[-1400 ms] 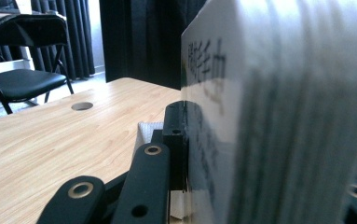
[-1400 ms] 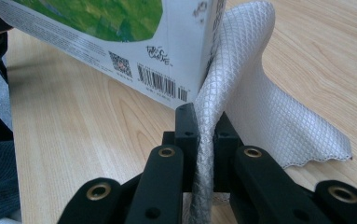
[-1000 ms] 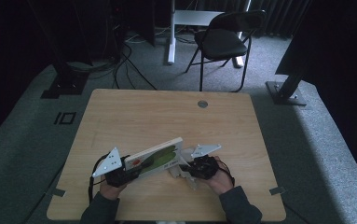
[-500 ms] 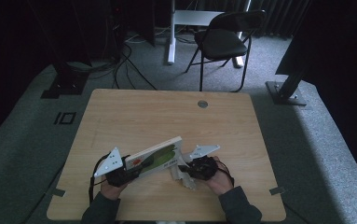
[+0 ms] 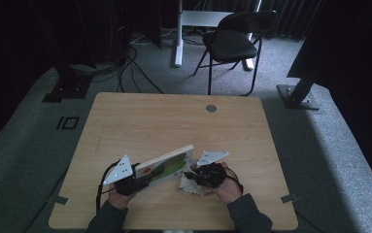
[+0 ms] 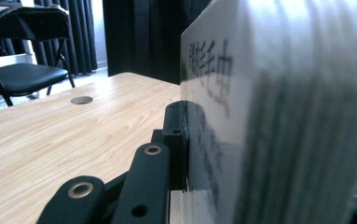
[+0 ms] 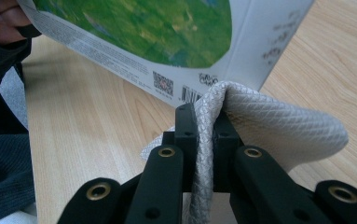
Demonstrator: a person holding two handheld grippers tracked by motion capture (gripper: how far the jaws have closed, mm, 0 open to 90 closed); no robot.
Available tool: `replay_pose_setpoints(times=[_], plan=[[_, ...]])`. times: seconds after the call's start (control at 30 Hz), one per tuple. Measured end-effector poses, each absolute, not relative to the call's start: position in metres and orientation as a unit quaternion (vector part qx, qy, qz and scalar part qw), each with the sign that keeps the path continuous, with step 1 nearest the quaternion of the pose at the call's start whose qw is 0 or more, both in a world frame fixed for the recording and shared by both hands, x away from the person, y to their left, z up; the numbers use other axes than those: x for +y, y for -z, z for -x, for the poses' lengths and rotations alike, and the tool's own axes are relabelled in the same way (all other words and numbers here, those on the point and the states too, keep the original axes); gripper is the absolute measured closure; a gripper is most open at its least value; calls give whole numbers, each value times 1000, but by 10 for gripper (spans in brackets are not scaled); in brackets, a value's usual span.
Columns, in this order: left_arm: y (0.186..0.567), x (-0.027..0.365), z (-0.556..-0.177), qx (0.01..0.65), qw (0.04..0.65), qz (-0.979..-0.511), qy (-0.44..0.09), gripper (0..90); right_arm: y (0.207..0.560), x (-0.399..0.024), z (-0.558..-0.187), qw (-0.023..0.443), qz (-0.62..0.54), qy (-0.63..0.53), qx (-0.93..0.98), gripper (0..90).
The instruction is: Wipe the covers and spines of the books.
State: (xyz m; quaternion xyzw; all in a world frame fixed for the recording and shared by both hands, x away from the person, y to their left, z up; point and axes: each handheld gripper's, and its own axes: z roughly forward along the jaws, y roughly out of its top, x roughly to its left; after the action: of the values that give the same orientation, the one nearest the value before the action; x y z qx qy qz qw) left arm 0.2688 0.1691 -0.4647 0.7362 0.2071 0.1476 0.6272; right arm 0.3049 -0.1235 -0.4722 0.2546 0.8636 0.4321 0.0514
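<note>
A flat white box [image 5: 166, 164] with a green picture on its face is held tilted above the wooden table [image 5: 174, 126], near its front edge. My left gripper [image 5: 137, 180] is shut on the box's left end; in the left gripper view the box [image 6: 278, 107] sits clamped between the jaws. My right gripper [image 5: 193, 175] is shut on a grey-white quilted cloth [image 5: 192, 184] that lies just right of the box. In the right gripper view the cloth [image 7: 260, 126] is pinched between the jaws [image 7: 203, 126], right under the box's lower edge [image 7: 167, 42].
A round cable hole [image 5: 211, 108] sits in the table's far edge. A black chair [image 5: 232, 43] and a white desk leg [image 5: 178, 34] stand on the carpet behind. Stand bases [image 5: 297, 94] and cables [image 5: 125, 68] lie on the floor to either side.
</note>
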Motion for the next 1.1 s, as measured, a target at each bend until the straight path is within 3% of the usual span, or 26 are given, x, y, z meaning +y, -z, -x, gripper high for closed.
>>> replay_pose_setpoints(times=[1.1], plan=[[471,158,-268,196,606,-758,-140,780,427,-153,-294,114,-261,-496,820,851]])
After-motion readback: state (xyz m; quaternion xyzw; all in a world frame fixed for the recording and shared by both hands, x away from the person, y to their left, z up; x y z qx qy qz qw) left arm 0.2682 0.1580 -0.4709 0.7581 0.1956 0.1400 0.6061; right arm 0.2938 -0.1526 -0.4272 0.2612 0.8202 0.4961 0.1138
